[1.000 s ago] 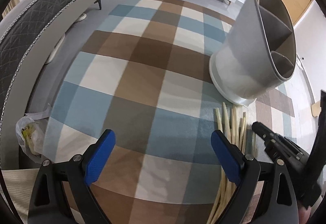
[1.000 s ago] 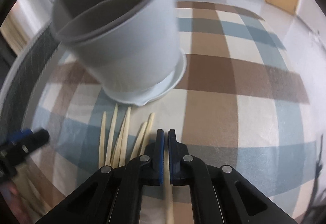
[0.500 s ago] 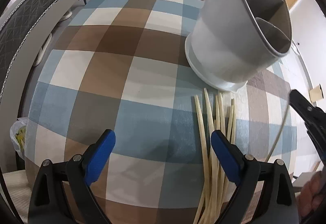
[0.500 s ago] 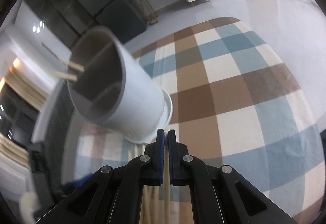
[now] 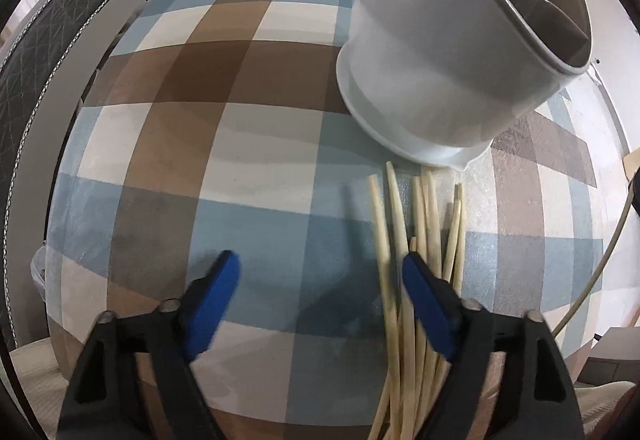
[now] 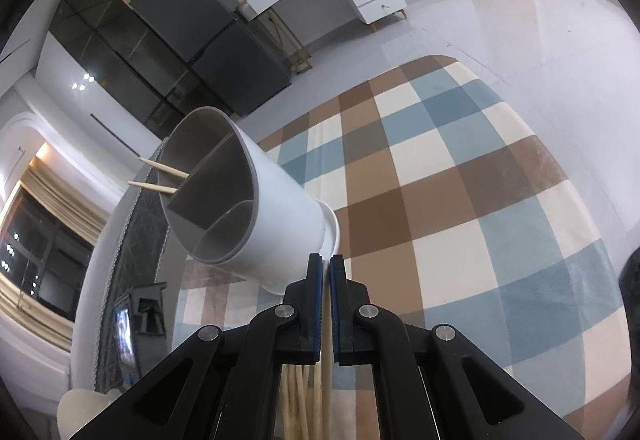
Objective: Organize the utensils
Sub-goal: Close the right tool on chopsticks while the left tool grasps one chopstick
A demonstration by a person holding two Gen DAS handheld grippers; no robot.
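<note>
My left gripper (image 5: 320,300) is closing with its left pad smeared by motion, and the near ends of the loose chopsticks (image 5: 400,320) run out under the right pad and off the bottom edge, so I cannot count them or tell whether any is touched. The top of the utensil holder (image 5: 440,60) is cut by the upper edge there, hiding its far compartments. In my right gripper (image 6: 325,272) the clamped chopstick (image 6: 326,364) shows only as a pale strip behind my jaws; its tip is hidden between the pads, and a dark blurred shape at the right edge I cannot identify.
</note>
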